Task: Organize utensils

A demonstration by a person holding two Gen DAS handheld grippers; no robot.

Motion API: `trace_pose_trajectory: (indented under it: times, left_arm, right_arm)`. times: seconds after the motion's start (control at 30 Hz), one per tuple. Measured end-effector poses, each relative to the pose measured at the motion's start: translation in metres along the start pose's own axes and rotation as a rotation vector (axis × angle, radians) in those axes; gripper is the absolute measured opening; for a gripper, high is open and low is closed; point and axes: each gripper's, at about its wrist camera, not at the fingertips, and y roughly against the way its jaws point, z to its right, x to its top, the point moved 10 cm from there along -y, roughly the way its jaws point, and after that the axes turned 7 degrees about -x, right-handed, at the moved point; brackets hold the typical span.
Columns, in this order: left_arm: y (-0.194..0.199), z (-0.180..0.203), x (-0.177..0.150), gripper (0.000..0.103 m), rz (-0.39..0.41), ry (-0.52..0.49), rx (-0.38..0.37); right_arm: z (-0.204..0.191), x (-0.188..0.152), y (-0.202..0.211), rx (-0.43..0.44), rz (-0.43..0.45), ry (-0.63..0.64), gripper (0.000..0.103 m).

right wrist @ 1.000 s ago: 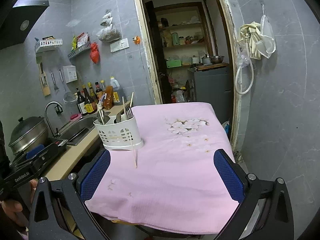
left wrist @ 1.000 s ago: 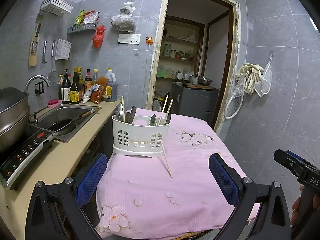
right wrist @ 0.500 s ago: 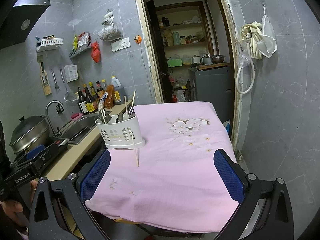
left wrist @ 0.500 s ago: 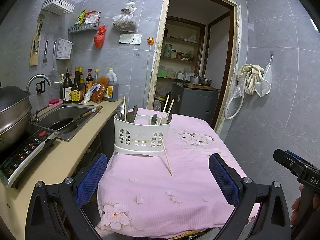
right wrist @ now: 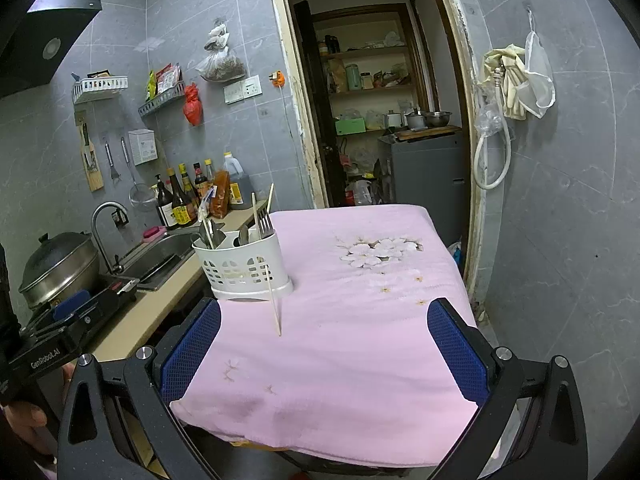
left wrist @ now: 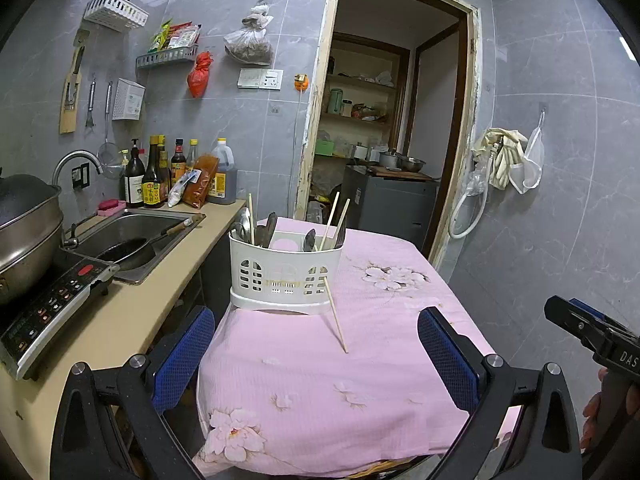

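A white slotted utensil holder (left wrist: pixel 285 276) (right wrist: pixel 243 270) stands at the left edge of a table with a pink floral cloth (left wrist: pixel 360 360) (right wrist: pixel 352 320). It holds spoons, a fork and chopsticks. One loose chopstick (left wrist: pixel 335 315) (right wrist: pixel 273 304) leans against the holder's front, its tip on the cloth. My left gripper (left wrist: pixel 316 360) is open and empty, held back from the table's near edge. My right gripper (right wrist: pixel 324 344) is open and empty, also short of the near edge, to the right of the holder.
A counter (left wrist: pixel 120 320) runs along the left with a sink holding a pan (left wrist: pixel 132 248), an induction cooker (left wrist: pixel 48 304), a large pot (left wrist: pixel 24 232) and sauce bottles (left wrist: pixel 160 176). An open doorway (left wrist: pixel 384 140) lies behind the table. A grey tiled wall (left wrist: pixel 560 200) stands at right.
Both grippers have drawn back and risen slightly, so the table and holder look a little farther off. Nothing on the table has moved.
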Motion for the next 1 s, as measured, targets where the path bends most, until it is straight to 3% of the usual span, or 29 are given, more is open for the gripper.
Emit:
trace_pose_trajectory:
  times: [1.0]
  left_arm:
    - [0.0013,-0.0032,0.0008,0.102,0.002,0.000,0.001]
  right_arm:
    - [-0.0008,0.0008,0.0003,-0.001,0.000,0.001,0.101]
